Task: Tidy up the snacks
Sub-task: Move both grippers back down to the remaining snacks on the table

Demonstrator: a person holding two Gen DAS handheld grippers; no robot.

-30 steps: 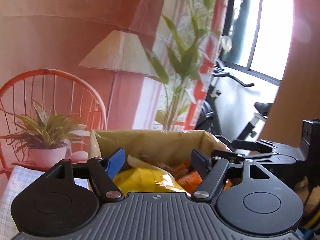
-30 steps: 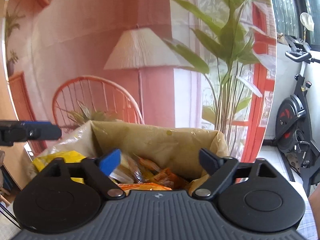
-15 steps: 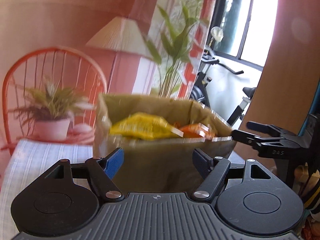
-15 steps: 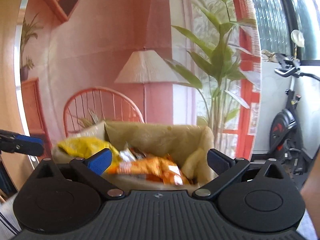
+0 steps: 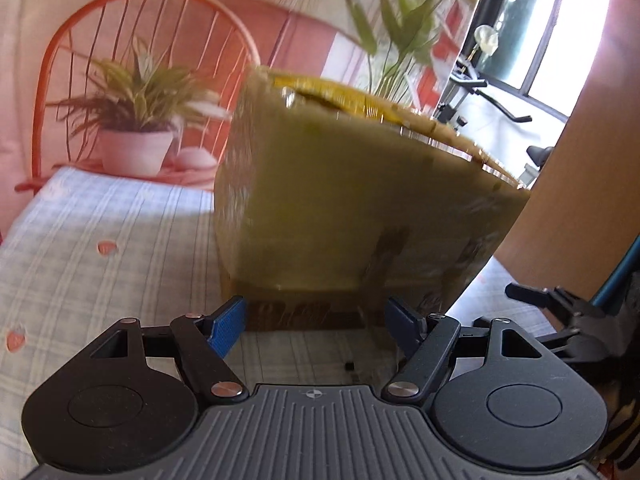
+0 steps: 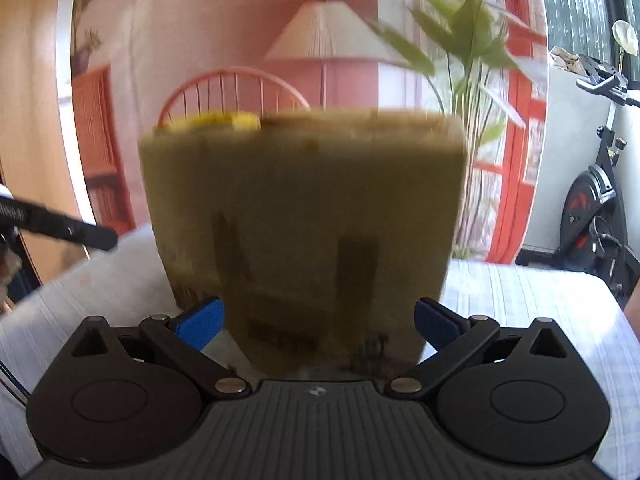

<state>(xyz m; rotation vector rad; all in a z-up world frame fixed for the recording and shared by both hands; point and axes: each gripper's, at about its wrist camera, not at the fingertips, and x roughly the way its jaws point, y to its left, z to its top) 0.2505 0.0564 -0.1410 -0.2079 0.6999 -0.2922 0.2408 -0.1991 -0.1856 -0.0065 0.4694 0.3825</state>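
Note:
A brown paper bag stands on the checked tablecloth, blurred in both views. A yellow snack packet peeks over its rim; the other snacks are hidden. My left gripper is open, low at the bag's base, with nothing between its fingers. My right gripper is wide open at the bag's lower part, which lies between its fingers; I cannot tell if the pads touch it. Each view shows the other gripper's fingers beside the bag.
A potted plant and an orange wire chair stand behind the table at the left. A lamp, a tall leafy plant and an exercise bike are farther back. Tablecloth stretches right of the bag.
Both grippers sank from above the bag's mouth to its base. The snacks inside dropped out of sight. The right jaws spread a little wider.

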